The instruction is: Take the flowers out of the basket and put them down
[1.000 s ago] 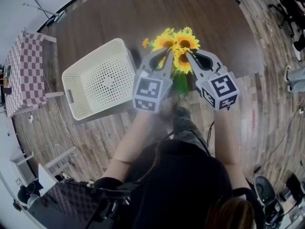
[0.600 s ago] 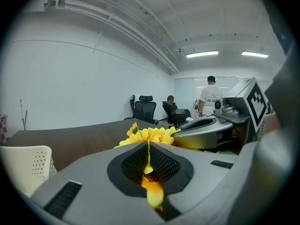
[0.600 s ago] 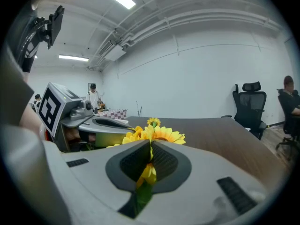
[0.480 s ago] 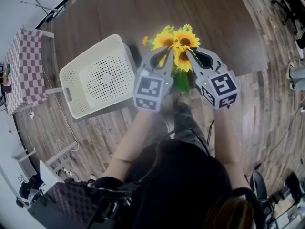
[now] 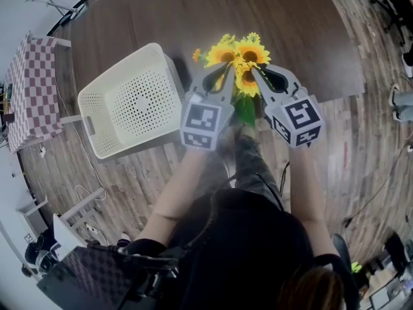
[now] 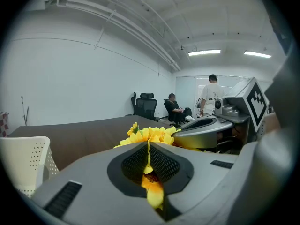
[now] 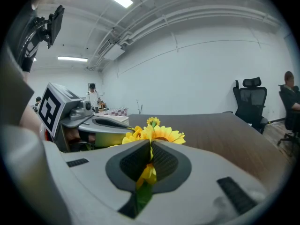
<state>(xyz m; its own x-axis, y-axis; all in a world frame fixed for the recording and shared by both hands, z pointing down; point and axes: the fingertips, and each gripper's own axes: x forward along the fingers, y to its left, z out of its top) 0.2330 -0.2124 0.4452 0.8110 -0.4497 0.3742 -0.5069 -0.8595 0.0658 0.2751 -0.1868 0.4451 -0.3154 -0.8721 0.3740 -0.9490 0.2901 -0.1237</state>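
Left gripper (image 5: 221,79) has its jaws pressed together on the flowers (image 5: 237,57): in the left gripper view a yellow petal and a bit of dark flower centre are pinched between the black ribbed pads (image 6: 161,165), with more yellow bloom (image 6: 149,134) showing just past the tips. Right gripper (image 5: 259,77) is closed the same way, and in its own view a yellow petal and a green leaf sit squeezed in the slit between its pads (image 7: 164,161). The 2 grippers converge on the bunch from either side, their tips near each other and their marker cubes (image 5: 205,124) side by side close to the person's body.

Seen from the head view, the sunflower heads stand up above the 2 sets of tips, and a green leaf (image 5: 245,108) hangs down between the gripper bodies. The bunch is outside the white perforated basket (image 5: 145,108), held over the near edge of the dark brown table (image 5: 161,11); whether it touches the tabletop cannot be told. The basket sits just to the left of the left gripper on the same table.

Further left stands a small table with a checked cloth (image 5: 32,89). Across the room, the left gripper view shows a black office chair (image 6: 146,106), a seated person (image 6: 174,108) and a standing person (image 6: 211,95).
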